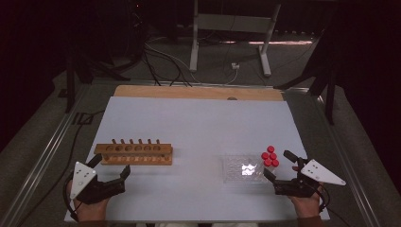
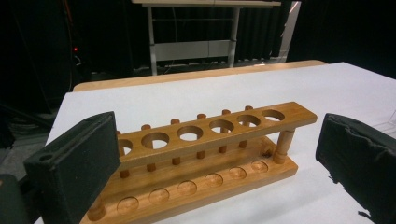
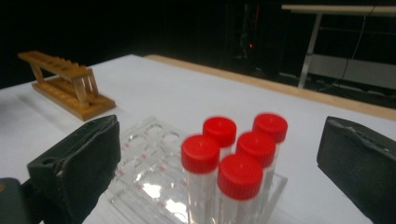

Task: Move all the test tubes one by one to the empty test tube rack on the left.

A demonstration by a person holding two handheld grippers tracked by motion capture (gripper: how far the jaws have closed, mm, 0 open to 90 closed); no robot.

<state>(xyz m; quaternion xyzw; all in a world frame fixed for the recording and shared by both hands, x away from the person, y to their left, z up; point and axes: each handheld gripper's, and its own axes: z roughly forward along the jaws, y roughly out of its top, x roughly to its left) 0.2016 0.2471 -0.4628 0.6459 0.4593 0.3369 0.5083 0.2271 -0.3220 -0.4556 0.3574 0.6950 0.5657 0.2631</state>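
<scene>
I hold my left gripper (image 1: pixel 109 171) low at the near left of the desk (image 1: pixel 198 123), its jaws wide apart and clamped on nothing. Just beyond them stands the wooden rack (image 1: pixel 134 154), lying lengthwise across the desk — in the left gripper view the rack (image 2: pixel 201 161) sits between my two jaws but apart from both, its top bar showing a row of round holes, all bare, with shallow cups in the base below. My right gripper (image 1: pixel 279 166) rests at the near right, jaws also spread wide and holding nothing. In front of them is a clear plastic tray (image 1: pixel 243 169), and at its right end five red-capped tubes (image 1: pixel 270 156) stand upright, bunched close together. In the right gripper view the tubes (image 3: pixel 233 158) rise between my jaws, touching neither, and the tray (image 3: pixel 149 175) stretches off to their left — most of its wells bare. The rack (image 3: pixel 65 84) shows far off, well apart from the tray.
</scene>
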